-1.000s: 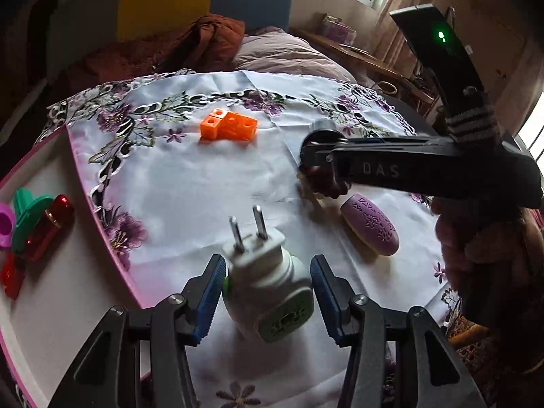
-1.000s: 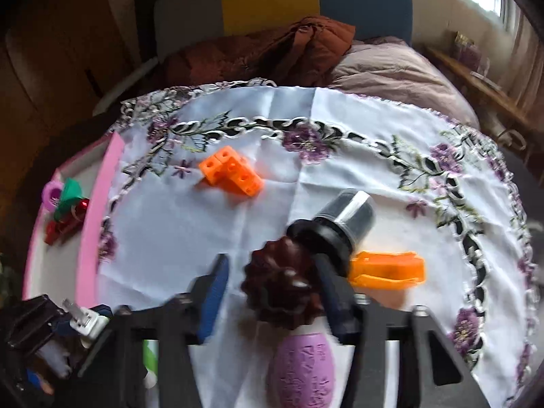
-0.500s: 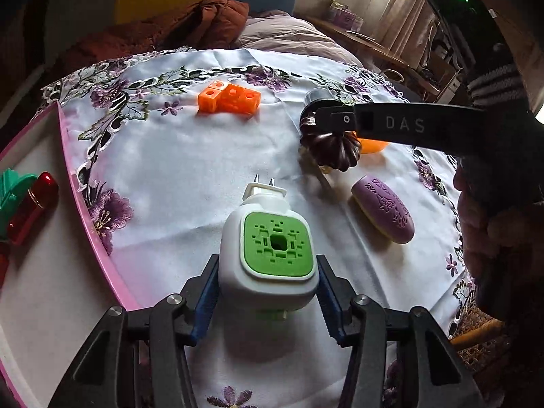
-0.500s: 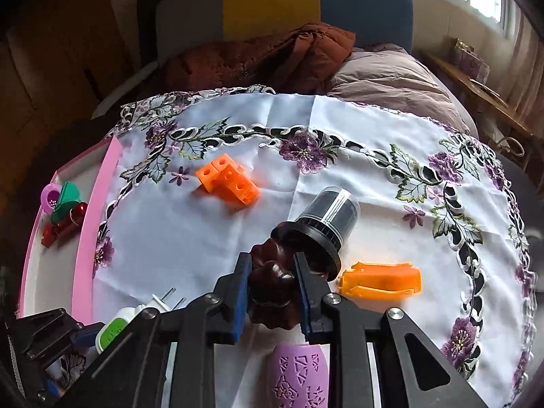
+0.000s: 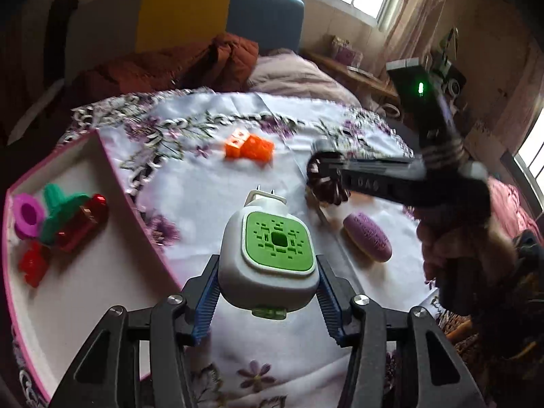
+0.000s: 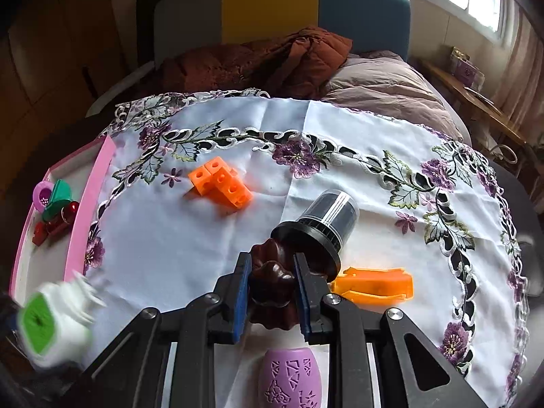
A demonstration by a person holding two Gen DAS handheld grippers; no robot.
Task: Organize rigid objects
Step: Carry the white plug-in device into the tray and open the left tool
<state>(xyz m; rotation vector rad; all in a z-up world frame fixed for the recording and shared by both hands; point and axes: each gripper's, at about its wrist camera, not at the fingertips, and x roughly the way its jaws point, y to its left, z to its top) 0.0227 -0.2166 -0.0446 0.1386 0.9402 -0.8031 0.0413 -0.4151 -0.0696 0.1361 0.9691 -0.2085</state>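
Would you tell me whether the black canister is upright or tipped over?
Tipped over: the black canister lies on its side on the tablecloth, clear end pointing away from the camera.

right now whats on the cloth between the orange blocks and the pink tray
Nothing lies there: only bare embroidered cloth runs between the orange blocks and the pink tray. The right wrist view shows it most clearly.

Tray (image 6: 89,204) left of cloth (image 6: 210,238); blocks (image 6: 221,187) behind jar (image 6: 326,217); clip (image 6: 374,285) right.

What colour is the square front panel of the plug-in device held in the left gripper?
Green, on a white plug-in device; clearest in the left wrist view.
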